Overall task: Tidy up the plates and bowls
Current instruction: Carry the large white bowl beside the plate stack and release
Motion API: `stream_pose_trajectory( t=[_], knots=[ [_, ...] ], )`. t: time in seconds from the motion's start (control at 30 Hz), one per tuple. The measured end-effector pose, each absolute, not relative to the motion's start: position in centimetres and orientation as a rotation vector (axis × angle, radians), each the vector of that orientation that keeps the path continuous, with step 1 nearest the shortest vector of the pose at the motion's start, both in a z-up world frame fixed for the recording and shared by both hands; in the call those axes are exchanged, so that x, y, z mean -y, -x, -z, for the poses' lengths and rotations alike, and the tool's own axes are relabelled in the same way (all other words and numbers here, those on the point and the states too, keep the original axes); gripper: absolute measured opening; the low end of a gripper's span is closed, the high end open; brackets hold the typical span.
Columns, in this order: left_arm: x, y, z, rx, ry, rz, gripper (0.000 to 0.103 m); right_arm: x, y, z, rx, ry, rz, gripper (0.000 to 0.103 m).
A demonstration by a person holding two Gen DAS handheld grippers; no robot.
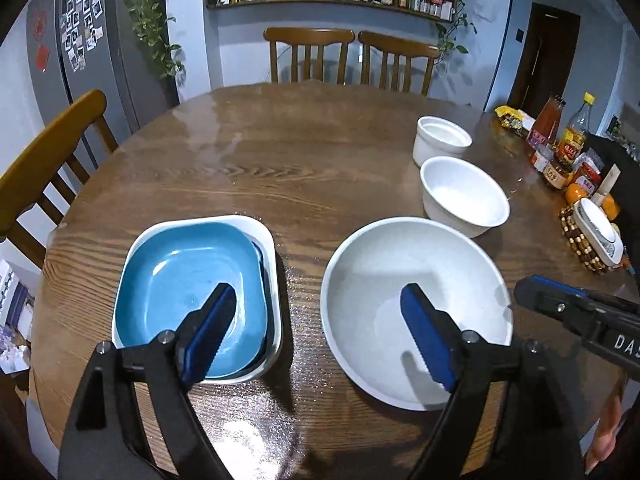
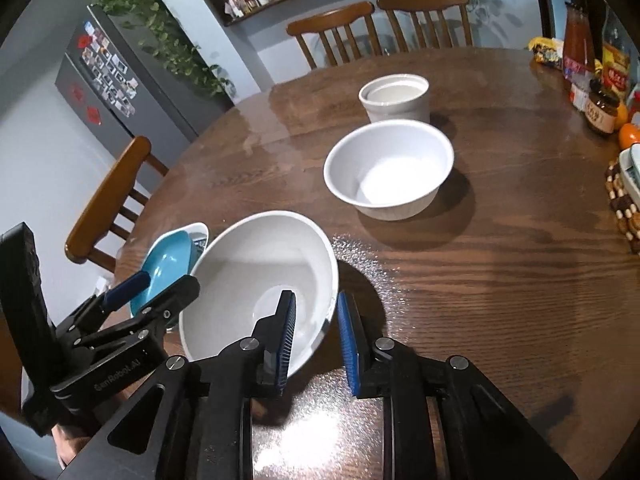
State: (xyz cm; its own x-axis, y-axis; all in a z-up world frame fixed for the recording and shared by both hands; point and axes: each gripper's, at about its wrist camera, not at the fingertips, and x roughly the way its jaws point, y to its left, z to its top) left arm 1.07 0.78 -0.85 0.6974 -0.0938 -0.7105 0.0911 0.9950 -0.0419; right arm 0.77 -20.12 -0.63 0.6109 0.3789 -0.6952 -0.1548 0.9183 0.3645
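Note:
A blue square plate point(image 1: 188, 292) lies nested in a white square dish point(image 1: 272, 248) at the near left of the round wooden table point(image 1: 304, 168). Beside it on the right sits a large white bowl point(image 1: 400, 280). My left gripper point(image 1: 320, 316) hovers open and wide above the two, one finger over the plate and the other over the bowl, with nothing held. My right gripper point(image 2: 316, 320) straddles the large white bowl's point(image 2: 256, 264) near rim, one pad inside and one outside, with a gap on both sides. Further back stand a medium white bowl point(image 2: 388, 168) and a small white ramekin point(image 2: 396, 98).
Bottles, jars, oranges and a beaded trivet point(image 1: 580, 240) crowd the table's right edge. Wooden chairs point(image 1: 308, 52) stand at the far side and at the left. A fridge point(image 1: 80, 40) and wall shelves lie beyond. Bare tabletop spreads behind the plates.

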Motion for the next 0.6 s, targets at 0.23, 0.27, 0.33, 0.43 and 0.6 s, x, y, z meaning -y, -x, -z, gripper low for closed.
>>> stream_pose_trajectory(
  t=[0.23,0.27,0.33,0.43,0.6],
  knots=[
    [0.3,-0.9,0.0,-0.771,-0.025,0.12,0.084,22.2,-0.1,-0.8,-0.803,-0.312,-0.272,0.049],
    [0.6,-0.9,-0.1,-0.771,-0.029,0.123,0.084,22.5,-0.1,-0.8,-0.801,-0.318,-0.271,0.049],
    [1.2,-1.1,-0.2,-0.77,-0.043,0.132,0.084,22.9,-0.1,-0.8,-0.798,-0.325,-0.263,0.049],
    [2.3,-1.3,-0.5,-0.768,-0.067,0.14,0.084,23.4,-0.1,-0.8,-0.799,-0.33,-0.26,0.049],
    [4.1,-2.3,-0.8,-0.768,-0.098,0.167,0.084,24.2,-0.4,-0.7,-0.802,-0.333,-0.241,0.049]
  ],
)
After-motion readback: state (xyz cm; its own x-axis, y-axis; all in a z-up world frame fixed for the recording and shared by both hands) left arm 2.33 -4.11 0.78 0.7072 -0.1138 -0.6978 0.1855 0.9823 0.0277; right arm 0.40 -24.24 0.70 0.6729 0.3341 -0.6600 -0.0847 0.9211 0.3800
